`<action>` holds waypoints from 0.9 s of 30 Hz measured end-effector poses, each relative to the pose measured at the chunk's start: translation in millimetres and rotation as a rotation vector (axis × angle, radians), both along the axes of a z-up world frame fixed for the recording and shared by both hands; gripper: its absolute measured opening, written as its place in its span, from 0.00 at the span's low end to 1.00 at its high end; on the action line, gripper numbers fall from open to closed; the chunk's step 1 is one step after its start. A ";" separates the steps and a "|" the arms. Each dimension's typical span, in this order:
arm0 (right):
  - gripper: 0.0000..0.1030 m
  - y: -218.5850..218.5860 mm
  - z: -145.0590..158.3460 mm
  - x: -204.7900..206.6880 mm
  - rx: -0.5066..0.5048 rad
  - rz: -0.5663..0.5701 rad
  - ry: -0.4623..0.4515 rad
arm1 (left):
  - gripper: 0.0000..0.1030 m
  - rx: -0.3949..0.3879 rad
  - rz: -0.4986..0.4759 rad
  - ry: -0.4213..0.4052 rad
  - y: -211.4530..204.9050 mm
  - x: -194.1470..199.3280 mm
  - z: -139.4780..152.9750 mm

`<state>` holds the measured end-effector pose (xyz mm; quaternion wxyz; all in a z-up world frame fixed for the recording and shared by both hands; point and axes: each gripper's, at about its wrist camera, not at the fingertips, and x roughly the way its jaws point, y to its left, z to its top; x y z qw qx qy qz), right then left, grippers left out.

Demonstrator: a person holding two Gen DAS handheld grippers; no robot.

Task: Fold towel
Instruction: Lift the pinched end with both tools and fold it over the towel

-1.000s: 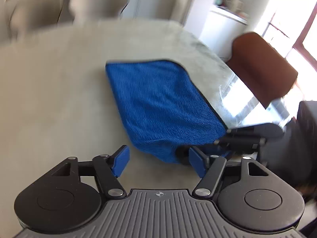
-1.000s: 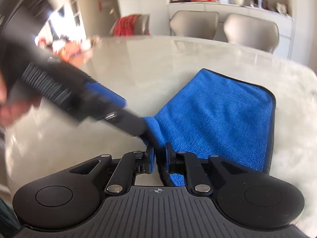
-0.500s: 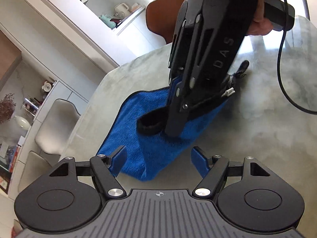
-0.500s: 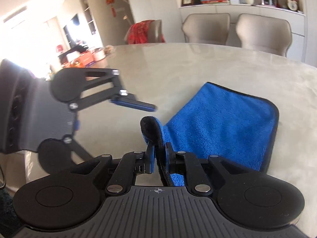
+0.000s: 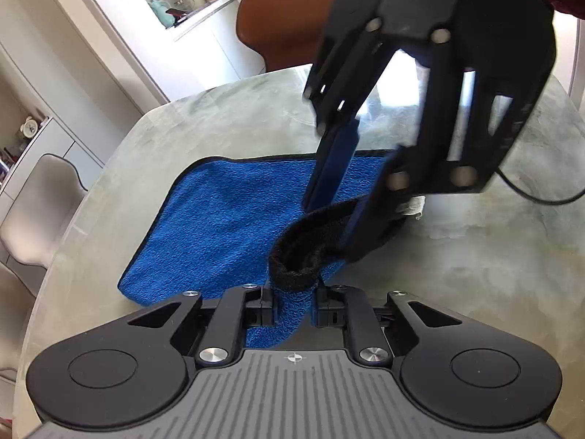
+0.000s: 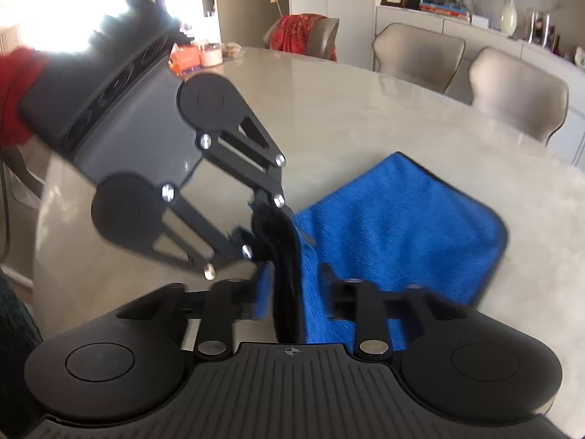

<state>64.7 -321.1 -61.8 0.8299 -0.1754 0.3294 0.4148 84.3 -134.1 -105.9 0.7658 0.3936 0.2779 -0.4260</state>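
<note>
Beside towel [image 5: 226,216], right tool [image 5: 340,216] blocks table [image 5: 475,256].

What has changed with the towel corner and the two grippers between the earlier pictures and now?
A handover: the left gripper, open before, has just been closing and now pinches the raised corner of the blue towel. The right gripper, which held that corner, has just been opening; its fingers no longer press it. The rest of the towel stayed flat on the table.

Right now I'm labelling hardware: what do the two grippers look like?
Both match: the left gripper and right gripper have black linkage arms with silver rivets, blue-faced fingers and ribbed grey bodies. A black cable trails from the right; a red sleeve shows behind the left.
</note>
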 end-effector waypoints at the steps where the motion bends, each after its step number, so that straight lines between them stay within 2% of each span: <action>1: 0.36 -2.6 -0.1 -5.0 -0.021 0.007 -0.016 | 0.12 -0.004 0.003 0.002 0.8 1.1 1.4; 5: 0.38 -14.6 -8.3 -25.2 -0.135 0.007 -0.074 | 0.12 -0.039 0.028 0.040 6.0 8.4 8.5; 10: 0.38 -22.7 -28.1 -33.9 -0.253 -0.031 -0.094 | 0.12 -0.077 0.073 0.078 6.0 15.5 16.1; 15: 0.38 -13.2 -36.8 -34.4 -0.256 -0.022 -0.109 | 0.13 -0.098 0.084 0.089 1.5 21.7 22.7; 23: 0.38 -0.5 -53.8 -33.5 -0.334 -0.027 -0.195 | 0.13 -0.128 0.115 0.106 2.2 26.4 30.8; 25: 0.31 -3.6 -52.1 -30.2 -0.323 -0.059 -0.177 | 0.14 -0.133 0.127 0.107 6.0 22.2 33.2; 26: 0.22 -6.5 -49.7 -27.7 -0.308 -0.083 -0.159 | 0.14 -0.138 0.135 0.110 7.1 21.6 32.9; 27: 0.18 -9.3 -47.3 -25.3 -0.293 -0.106 -0.140 | 0.14 -0.143 0.144 0.114 8.2 21.1 32.7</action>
